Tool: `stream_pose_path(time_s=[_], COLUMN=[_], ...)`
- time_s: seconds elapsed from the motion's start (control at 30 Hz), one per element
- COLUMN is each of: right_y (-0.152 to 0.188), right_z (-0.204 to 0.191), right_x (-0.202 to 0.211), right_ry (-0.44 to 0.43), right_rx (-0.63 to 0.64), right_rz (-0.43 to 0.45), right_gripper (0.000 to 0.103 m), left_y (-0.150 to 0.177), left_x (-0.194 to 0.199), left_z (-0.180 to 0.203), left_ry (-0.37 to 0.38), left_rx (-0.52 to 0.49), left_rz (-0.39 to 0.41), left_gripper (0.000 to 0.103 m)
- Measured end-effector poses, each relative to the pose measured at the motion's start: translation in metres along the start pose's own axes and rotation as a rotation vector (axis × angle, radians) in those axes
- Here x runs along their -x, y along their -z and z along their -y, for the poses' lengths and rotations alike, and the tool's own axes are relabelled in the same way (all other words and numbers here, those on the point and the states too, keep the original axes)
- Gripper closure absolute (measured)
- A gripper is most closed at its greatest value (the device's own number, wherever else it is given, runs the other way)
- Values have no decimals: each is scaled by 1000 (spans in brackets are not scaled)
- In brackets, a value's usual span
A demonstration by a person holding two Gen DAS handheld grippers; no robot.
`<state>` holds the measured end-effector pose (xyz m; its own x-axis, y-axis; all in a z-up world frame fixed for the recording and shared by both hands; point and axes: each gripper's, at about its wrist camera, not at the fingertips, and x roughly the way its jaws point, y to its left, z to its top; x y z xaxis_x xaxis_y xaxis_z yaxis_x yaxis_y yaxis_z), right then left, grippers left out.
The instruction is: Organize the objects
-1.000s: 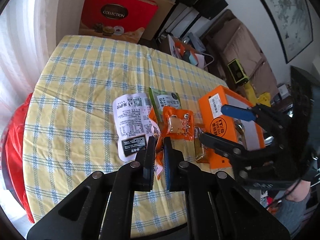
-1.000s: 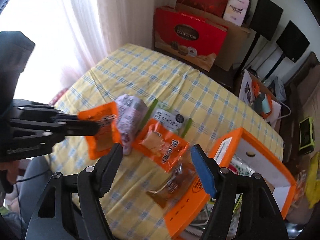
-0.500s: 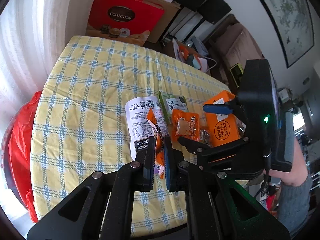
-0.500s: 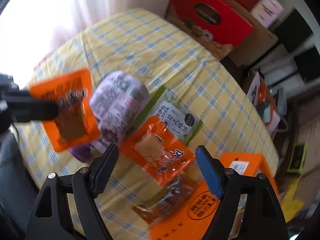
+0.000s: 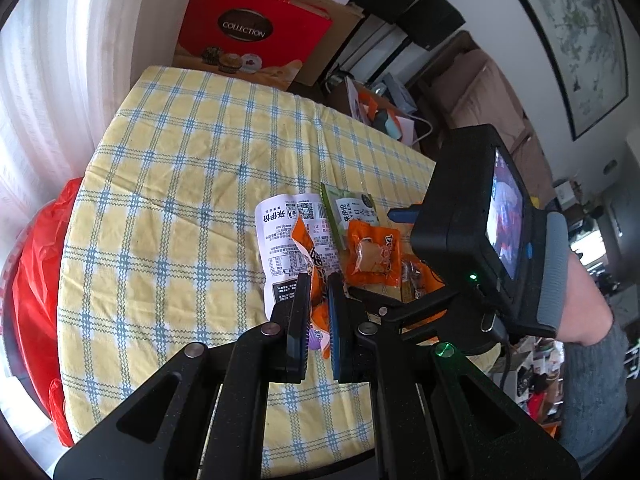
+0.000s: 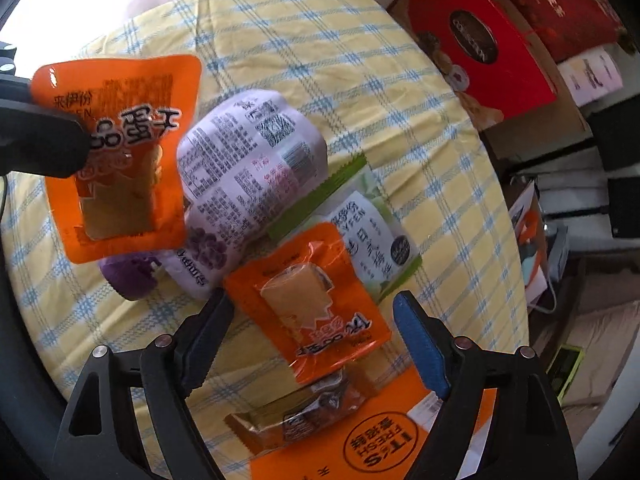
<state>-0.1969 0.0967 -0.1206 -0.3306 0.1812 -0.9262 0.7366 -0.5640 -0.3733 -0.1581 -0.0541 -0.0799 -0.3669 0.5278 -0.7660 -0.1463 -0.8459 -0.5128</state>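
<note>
The left tongs [image 5: 318, 312] are clamped on an orange snack packet [image 6: 120, 152], held clear above the table [image 5: 180, 200]. The right tongs [image 6: 308, 336] are opening, straddling a second orange packet [image 6: 308, 304] without pressing it. That packet lies flat, long axis running from the tongs toward the white pouch [image 6: 248, 176]. Four packets remain outside the orange box [image 6: 380, 440]; sorting appears barely begun.

Count on the checked table [image 6: 320, 40]: two orange snack packets, one held up [image 6: 120, 152] and one lying flat [image 6: 308, 304]; one purple-and-white packet [image 6: 244, 184]; one green-edged packet [image 6: 372, 236]; one brown wrapped snack [image 6: 296, 416]. One orange box [image 6: 380, 448]. Beyond the table: two red gift boxes, one [image 6: 480, 48] in front of the other [image 6: 560, 4].
</note>
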Motion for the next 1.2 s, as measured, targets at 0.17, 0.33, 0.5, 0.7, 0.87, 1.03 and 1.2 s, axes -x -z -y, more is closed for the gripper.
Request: stream_pose_path(time_s=[0.17,0.33,0.5,0.7,0.87,1.03,1.2], right_y=[3,9,13,21,27,30,37], right_z=[1,7,14,20,22,27,26], right_x=[2,2,9,25,39,53,70], right_ry=[-10,-67,-77,-126,-163,-197,-202], right_rx=[21,-25,-81,-160,-221,-265,-285], right_rz=[20,47,92,145,191,247,288], right_gripper=[23,37,50,52,53,53,53], left_y=[1,1,1,-1,-3,-3,-3], left_x=[-1,-1,0,4,10,12,14], left_z=[0,0,2,8,15,21,27], left_ry=[4,6,12,19,21,16,11], left_rx=[7,8,1,-7,-21,-31,-43], left_rz=[1,2,6,16,26,30,36], left_gripper=[96,96,96,96,96,96,100])
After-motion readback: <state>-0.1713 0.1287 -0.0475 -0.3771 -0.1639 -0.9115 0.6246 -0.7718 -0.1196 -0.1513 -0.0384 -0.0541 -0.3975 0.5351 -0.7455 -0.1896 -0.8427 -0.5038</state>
